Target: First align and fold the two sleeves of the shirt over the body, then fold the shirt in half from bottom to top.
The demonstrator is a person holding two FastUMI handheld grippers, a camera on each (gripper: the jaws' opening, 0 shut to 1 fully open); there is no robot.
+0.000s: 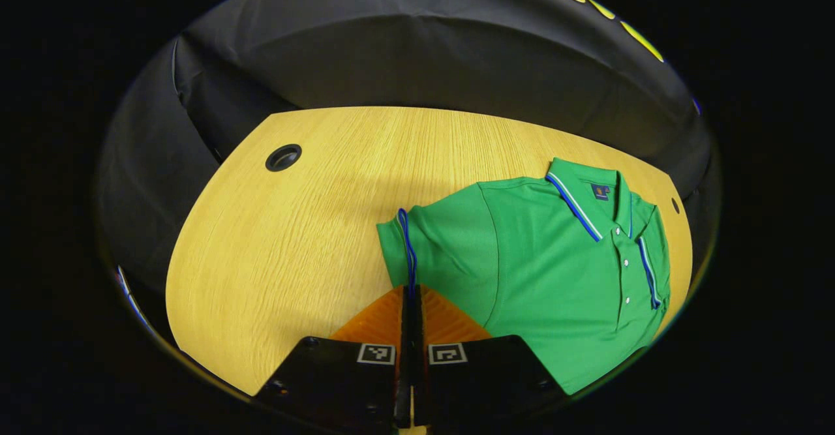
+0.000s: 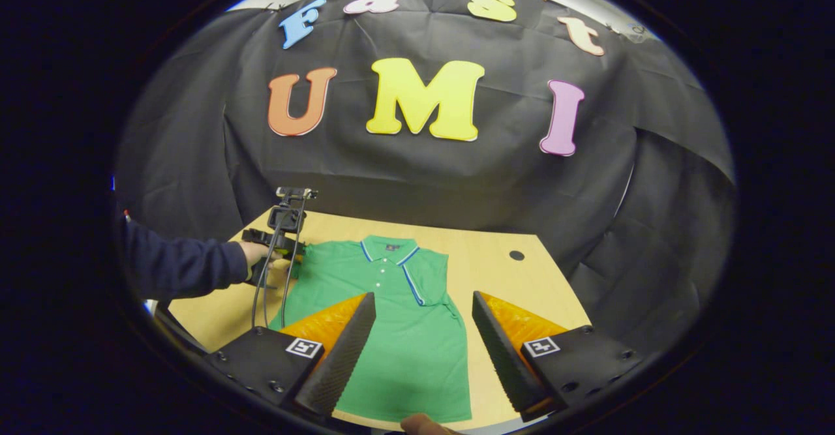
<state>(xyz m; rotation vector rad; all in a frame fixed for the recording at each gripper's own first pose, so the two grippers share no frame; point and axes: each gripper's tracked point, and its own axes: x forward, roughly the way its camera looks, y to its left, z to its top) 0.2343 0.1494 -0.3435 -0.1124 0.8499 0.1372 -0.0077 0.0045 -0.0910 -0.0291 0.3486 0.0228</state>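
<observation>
Clearly the green polo shirt (image 2: 398, 317) lies flat on the wooden tabletop (image 2: 522, 278), collar (image 2: 389, 247) toward the booth wall and hem toward the near edge, so its long axis runs away from the right tool (image 2: 424, 337). In the right gripper view the sleeve on that tool's side (image 2: 430, 278) already looks folded in over the body, with a straight edge down that flank. The other sleeve (image 1: 417, 246) is the one in hand: in the left gripper view the left tool (image 1: 411, 304) has its fingers pressed together on the blue-trimmed cuff (image 1: 408, 246), which rises straight out of the fingertips. From that tool the shirt's body lies off to its right, with the placket (image 1: 623, 252) and collar beyond.

So the coming move, as I judge it, carries this cuff sideways across the shirt's short axis toward the buttons, and the left tool is plainly the one nearer, held by a hand (image 2: 251, 252) in a dark sleeve (image 2: 182, 265) at the shirt's far shoulder. The right tool hangs well above the lower half with its fingers spread wide, gripping nothing, well placed for the hem fold later.
</observation>
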